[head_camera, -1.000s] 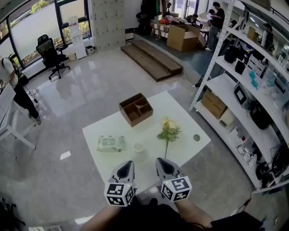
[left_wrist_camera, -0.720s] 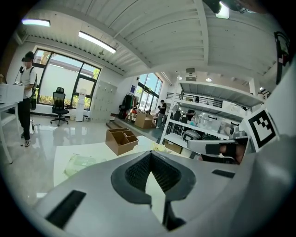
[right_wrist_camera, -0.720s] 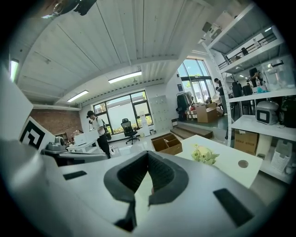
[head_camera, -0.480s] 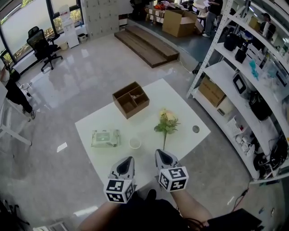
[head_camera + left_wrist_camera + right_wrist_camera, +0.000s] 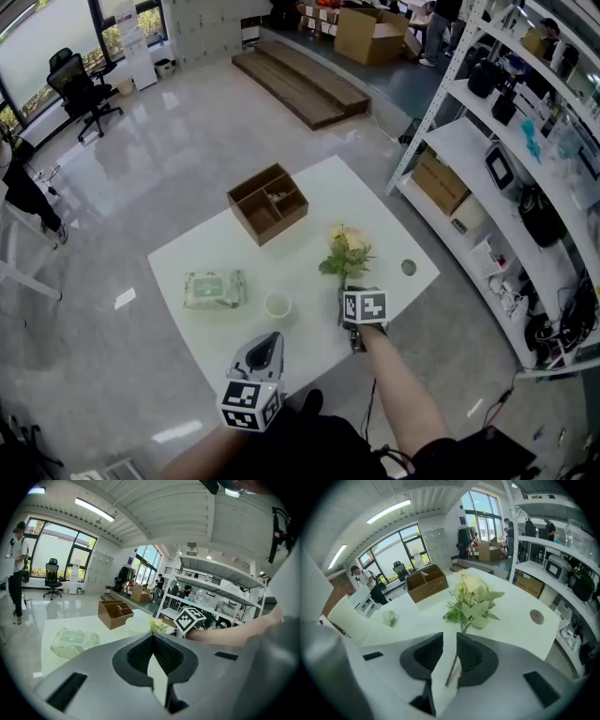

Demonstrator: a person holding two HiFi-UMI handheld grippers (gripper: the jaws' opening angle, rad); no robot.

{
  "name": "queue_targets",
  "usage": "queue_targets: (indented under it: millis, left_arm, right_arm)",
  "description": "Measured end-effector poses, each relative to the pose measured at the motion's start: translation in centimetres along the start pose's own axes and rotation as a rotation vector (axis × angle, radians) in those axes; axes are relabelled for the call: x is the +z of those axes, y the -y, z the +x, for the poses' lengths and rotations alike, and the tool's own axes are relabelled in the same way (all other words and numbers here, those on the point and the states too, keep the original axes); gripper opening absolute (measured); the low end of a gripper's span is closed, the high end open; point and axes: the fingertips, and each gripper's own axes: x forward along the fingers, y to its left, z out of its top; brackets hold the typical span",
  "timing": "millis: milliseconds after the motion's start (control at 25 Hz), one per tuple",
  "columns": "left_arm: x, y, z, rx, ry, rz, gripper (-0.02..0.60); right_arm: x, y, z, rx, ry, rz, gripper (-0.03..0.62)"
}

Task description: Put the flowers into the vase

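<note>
A yellow flower (image 5: 345, 251) with green leaves lies on the white table (image 5: 309, 187), its stem pointing toward me. My right gripper (image 5: 349, 298) is down over that stem. In the right gripper view the flower head (image 5: 473, 599) lies just ahead, and the thin stem (image 5: 452, 665) runs between the jaws. The jaws have just been opening and stand a little apart, not pressing on the stem. A small white vase (image 5: 277, 304) stands left of the flower. My left gripper (image 5: 255, 361) hovers at the near table edge, shut and holding nothing (image 5: 152, 637).
A brown wooden compartment box (image 5: 267, 202) sits at the far side of the table, and a pack of wipes (image 5: 214, 289) lies at the left. A small round disc (image 5: 408, 267) lies near the right edge. Metal shelving (image 5: 506, 178) stands close on the right.
My right gripper has gone forward and down from beside the left one to the flower's stem. The left gripper has stayed near the table's front edge.
</note>
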Motion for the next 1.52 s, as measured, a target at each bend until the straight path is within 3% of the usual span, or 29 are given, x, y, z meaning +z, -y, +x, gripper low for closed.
queue_targets:
  millis: [120, 280, 440, 720, 840, 1200, 1520]
  left_arm:
    - [-0.2, -0.6, 0.1, 0.004, -0.013, -0.004, 0.003]
    - [-0.6, -1.6, -0.1, 0.023, -0.031, -0.016, 0.003]
    - [-1.0, -2.2, -0.1, 0.035, -0.046, -0.024, 0.003]
    - [-1.5, -3.2, -0.5, 0.062, -0.054, -0.032, 0.003]
    - [-1.9, -3.5, -0.7, 0.073, -0.056, -0.039, 0.003]
    - [-1.7, -3.0, -0.7, 0.075, -0.045, -0.033, 0.003]
    - [-1.0, -1.9, -0.7, 0.056, -0.011, -0.022, 0.003]
  right_arm:
    - [-0.7, 2.1, 2.8, 0.02, -0.124, 0.091, 0.122]
    - [-0.9, 2.6, 5.1, 0.135, -0.264, 0.221, 0.198]
    - [-0.4, 3.2, 6.3, 0.175, -0.353, 0.327, 0.187]
    - [-0.6, 3.7, 7.3, 0.199, -0.429, 0.386, 0.123]
    - [-0.9, 3.5, 7.6, 0.204, -0.441, 0.396, 0.067]
    - [-0.6, 3.7, 6.9, 0.171, -0.407, 0.376, 0.034]
    - [2.2, 4.1, 4.4, 0.151, -0.186, 0.303, 0.026]
